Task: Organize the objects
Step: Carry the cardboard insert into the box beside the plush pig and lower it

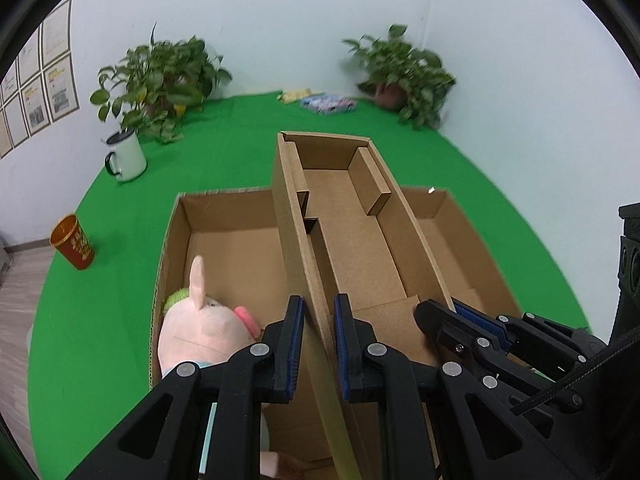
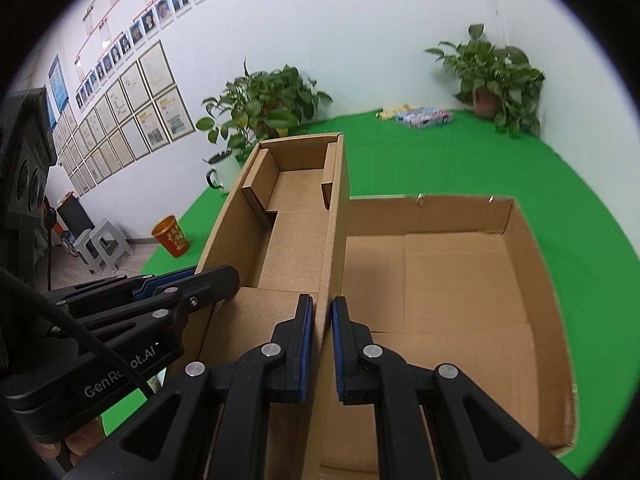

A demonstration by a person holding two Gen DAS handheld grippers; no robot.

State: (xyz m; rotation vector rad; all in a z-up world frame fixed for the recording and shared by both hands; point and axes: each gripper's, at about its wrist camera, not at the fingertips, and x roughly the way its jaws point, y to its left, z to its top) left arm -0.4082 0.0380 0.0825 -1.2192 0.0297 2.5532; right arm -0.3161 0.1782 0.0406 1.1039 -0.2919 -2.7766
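Where the two grippers meet the cardboard, a narrow tray (image 1: 352, 240) is seen held over a large box (image 1: 176, 264), lengthwise across its middle. The left gripper (image 1: 318, 344) is clenched on the tray's left wall, one blue-padded finger outside it and one inside. The right gripper (image 2: 320, 340) is clenched on the opposite wall in the same way; in the left view its fingers (image 1: 460, 320) are seen at the tray's right wall. The tray is open-topped, with folded flaps standing up inside at its far end. Whether it rests on the box's rim or is carried clear of it cannot be told.

To the left of the tray, a pink plush toy (image 1: 200, 328) with an upright ear is lodged in the near left corner of the box. To the right of the tray, bare cardboard floor is shown in the box.

The box is set on a green bench (image 1: 100, 320). Near the bench's left edge an orange-red cup (image 1: 74, 242) is placed, and farther back by the same edge a white mug (image 1: 126, 156) with a dark handle. Behind the mug, at the far left, a potted plant (image 1: 160, 84) is stood against the wall. Along the far edge a few colourful packets (image 1: 328, 102) are laid, and a second plant (image 1: 404, 76) is kept in the far right corner. Framed papers (image 2: 132, 108) are hung on the left wall.
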